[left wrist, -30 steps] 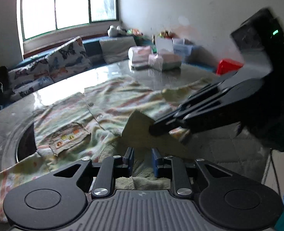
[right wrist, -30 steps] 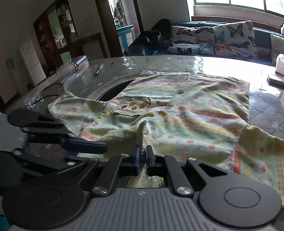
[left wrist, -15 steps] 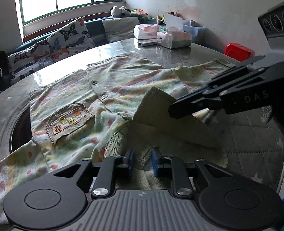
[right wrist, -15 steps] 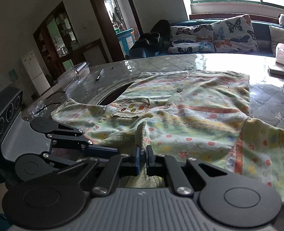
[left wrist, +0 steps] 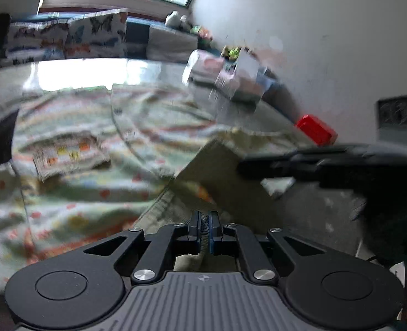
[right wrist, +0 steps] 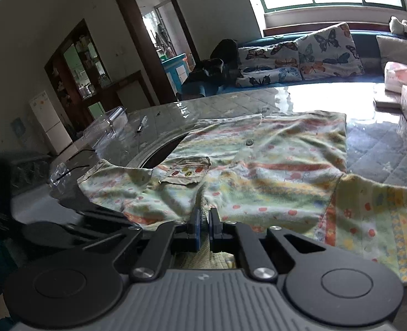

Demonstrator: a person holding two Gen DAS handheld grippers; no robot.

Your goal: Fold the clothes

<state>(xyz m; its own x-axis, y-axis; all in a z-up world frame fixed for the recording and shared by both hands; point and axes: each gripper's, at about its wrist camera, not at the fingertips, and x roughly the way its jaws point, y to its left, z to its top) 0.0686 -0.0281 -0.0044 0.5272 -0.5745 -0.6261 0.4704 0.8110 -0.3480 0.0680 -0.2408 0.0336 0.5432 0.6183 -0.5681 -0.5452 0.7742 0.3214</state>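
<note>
A pale green shirt [right wrist: 272, 171] with orange dots, stripes and a chest pocket [right wrist: 186, 171] lies spread on the round table [right wrist: 382, 151]. My right gripper [right wrist: 204, 222] is shut on the shirt's ribbed near edge. In the blurred left wrist view, my left gripper [left wrist: 203, 224] is shut on the same ribbed edge of the shirt [left wrist: 79, 198]. The right gripper [left wrist: 242, 165] reaches in from the right there and holds up a plain flap of cloth. The left gripper [right wrist: 126, 219] shows as a dark shape at the lower left of the right wrist view.
Tissue packs [left wrist: 231, 80] stand at the table's far side, with a red box [left wrist: 316, 131] beyond its right edge. A dark round opening [right wrist: 162, 157] sits in the table under the shirt's left part. A clear plastic container [right wrist: 106, 127] lies far left. A sofa with butterfly cushions [right wrist: 300, 58] runs behind.
My left gripper's fingers have closed from a small gap to shut on the ribbed edge, and its view has swung and blurred. The right gripper stays shut on the cloth.
</note>
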